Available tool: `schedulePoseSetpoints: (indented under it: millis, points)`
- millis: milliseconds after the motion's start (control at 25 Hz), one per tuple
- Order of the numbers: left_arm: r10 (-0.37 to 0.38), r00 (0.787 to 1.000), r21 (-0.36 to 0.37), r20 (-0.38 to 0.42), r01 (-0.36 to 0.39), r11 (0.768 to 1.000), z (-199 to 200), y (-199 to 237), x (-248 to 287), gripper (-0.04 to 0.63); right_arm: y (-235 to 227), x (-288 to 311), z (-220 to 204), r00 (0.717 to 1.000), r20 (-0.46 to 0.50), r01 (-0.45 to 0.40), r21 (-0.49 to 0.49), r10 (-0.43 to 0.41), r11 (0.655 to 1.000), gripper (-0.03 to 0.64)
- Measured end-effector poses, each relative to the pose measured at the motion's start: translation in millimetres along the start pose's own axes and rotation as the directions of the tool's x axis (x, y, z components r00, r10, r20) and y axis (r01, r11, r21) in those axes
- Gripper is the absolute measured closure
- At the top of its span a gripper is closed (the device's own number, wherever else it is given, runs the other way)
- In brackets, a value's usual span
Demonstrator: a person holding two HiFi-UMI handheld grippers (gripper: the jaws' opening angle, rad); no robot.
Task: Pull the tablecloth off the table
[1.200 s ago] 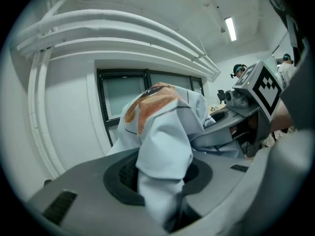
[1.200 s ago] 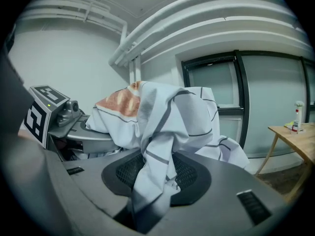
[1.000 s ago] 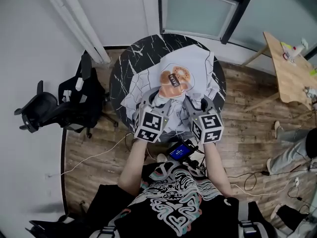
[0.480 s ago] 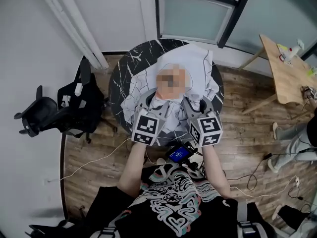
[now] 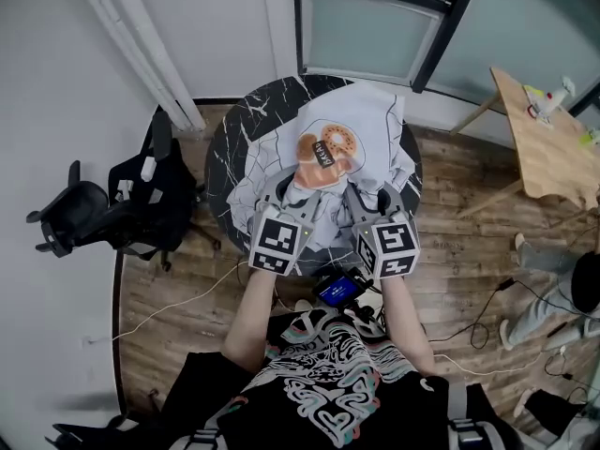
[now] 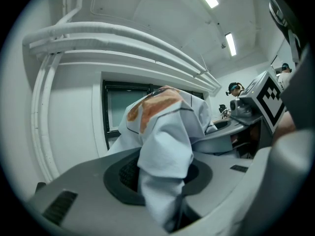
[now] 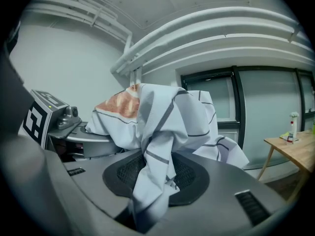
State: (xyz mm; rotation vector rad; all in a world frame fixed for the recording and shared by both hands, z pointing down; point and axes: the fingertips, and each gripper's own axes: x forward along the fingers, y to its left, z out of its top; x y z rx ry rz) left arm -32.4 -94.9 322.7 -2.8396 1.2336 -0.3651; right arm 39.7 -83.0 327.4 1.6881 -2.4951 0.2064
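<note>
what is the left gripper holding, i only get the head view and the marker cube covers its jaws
observer: the left gripper is shut on a bunched fold of the tablecloth; the cloth runs up out of its jaws.
operator: and the right one, same grip
observer: yes, the right gripper pinches another fold, one with grey stripes, and its jaws have just closed a little further on it.
</note>
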Motion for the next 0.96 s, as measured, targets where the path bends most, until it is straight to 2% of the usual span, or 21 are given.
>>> schedulePoseSetpoints:
  millis: [480,960]
  points:
    - [-0.016,1.000,0.006,0.003,0.016,1.000,-0.1,-2.8,3.9,0.456,-3.9,-1.4,-1.7,1.000,0.000,0.018,0.010,-0.018,1.000,0.483]
    - [-0.013,1.000,-0.002,0.008,0.013,1.000,-1.7,-1.7,2.3,0.456,-1.6,-0.7,-1.3,1.000,0.001,-0.003,0.007,0.003,1.000,0.483]
